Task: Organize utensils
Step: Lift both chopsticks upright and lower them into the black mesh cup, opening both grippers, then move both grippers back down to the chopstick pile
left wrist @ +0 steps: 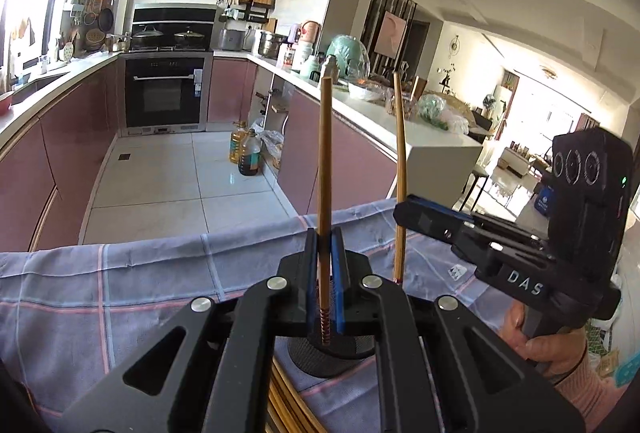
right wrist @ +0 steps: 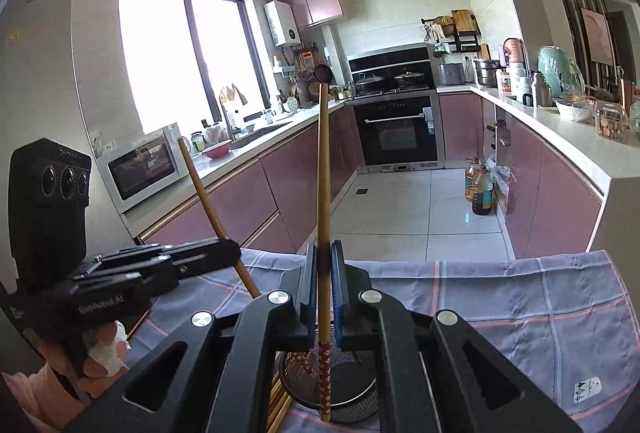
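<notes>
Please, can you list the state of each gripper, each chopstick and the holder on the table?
Left gripper: shut on a chopstick.
Left chopstick: held upright, decorated end down.
Right gripper: shut on a chopstick.
Right chopstick: held upright, patterned end down above the holder.
Mesh utensil holder: upright on the checked cloth.
Loose chopsticks: lying beside the holder.
</notes>
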`<state>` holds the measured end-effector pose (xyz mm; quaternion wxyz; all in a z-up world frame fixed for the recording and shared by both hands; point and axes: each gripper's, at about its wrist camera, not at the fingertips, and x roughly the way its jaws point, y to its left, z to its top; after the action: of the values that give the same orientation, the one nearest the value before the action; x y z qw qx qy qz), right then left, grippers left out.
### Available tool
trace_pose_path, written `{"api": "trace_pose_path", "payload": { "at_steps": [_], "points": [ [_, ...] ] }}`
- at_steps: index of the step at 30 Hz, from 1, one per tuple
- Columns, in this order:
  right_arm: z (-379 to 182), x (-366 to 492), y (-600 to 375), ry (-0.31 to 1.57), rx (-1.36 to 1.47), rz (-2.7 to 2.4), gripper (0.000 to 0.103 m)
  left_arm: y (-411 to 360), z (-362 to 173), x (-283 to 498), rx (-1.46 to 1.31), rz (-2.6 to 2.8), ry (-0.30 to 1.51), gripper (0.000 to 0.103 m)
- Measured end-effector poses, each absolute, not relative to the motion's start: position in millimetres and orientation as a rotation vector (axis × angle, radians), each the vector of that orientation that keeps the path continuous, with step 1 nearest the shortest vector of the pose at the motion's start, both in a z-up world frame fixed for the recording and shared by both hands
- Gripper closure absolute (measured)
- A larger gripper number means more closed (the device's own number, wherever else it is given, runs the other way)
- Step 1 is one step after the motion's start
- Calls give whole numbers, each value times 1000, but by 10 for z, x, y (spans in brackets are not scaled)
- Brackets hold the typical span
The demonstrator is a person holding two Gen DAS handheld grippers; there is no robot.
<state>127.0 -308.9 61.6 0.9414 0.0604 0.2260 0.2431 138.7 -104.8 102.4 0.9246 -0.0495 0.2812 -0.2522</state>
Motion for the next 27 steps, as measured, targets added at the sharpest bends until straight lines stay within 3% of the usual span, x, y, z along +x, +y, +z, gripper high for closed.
{"api": "trace_pose_path", "payload": {
  "at_steps": [10, 20, 21, 22, 23, 27],
  "points": [
    [639, 1338, -3160, 427, 173, 494, 97, -1098, 443, 1675, -55, -498, 653, 96],
    [49, 1648, -3009, 701, 138, 461, 94, -1173, 288, 1757, -21, -499, 693, 94],
    [19, 1646, -3024, 703, 147, 456, 82, -1175, 281, 1762, -17, -491, 693, 93],
    [-14, 1618, -3038, 702, 151, 449, 57, -1158, 268, 1768, -12, -487, 692, 91],
    [-34, 1593, -3059, 697, 151, 442, 43, -1154, 259, 1759, -9, -484, 692, 87],
    [-135, 1526, -3181, 724, 190, 427, 43, -1088, 200, 1723, -20, -484, 699, 80]
  ]
}}
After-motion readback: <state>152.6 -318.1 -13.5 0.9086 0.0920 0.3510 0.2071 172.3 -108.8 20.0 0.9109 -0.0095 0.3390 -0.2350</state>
